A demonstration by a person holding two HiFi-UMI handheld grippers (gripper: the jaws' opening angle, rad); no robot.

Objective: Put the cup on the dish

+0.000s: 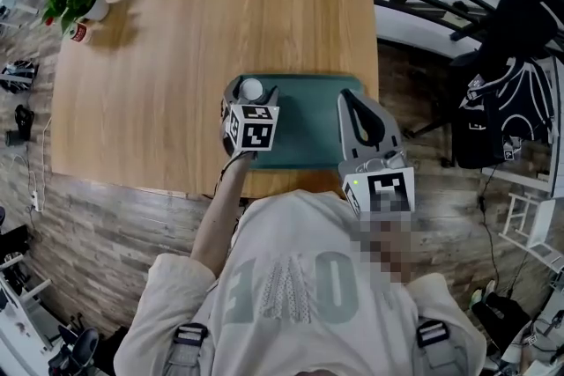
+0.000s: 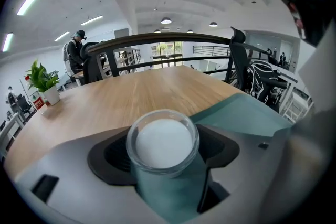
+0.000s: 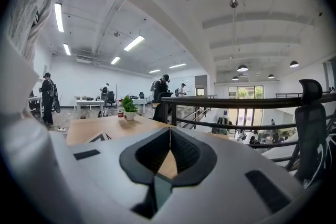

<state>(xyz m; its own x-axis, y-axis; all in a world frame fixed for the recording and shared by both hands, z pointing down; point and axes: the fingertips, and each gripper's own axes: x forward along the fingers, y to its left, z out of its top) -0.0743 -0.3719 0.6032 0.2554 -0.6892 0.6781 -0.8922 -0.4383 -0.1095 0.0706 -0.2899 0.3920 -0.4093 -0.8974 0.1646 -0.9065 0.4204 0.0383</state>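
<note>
Glass, clear-walled and white inside, the cup stands upright between the jaws of the left claw. Its long axis runs straight up from the teal dish, whose colour shows through its lower wall. The jaws stand wide apart. A dark gap shows beside the cup on the left, so I judge it released rather than gripped.

In the head view the cup sits at the far left corner of the dish, which lies at the near edge of the wooden tabletop. The placing therefore looks done.

What matters next is that the cup lies directly ahead of the left claw, on the far side of its body. A straight pull back toward the near edge should clear both jaws without brushing the rim. Any sideways drift risks tipping it.

The right claw is clenched on nothing. It hangs over the dish's right end, well apart from the cup, so the left claw is much nearer.
</note>
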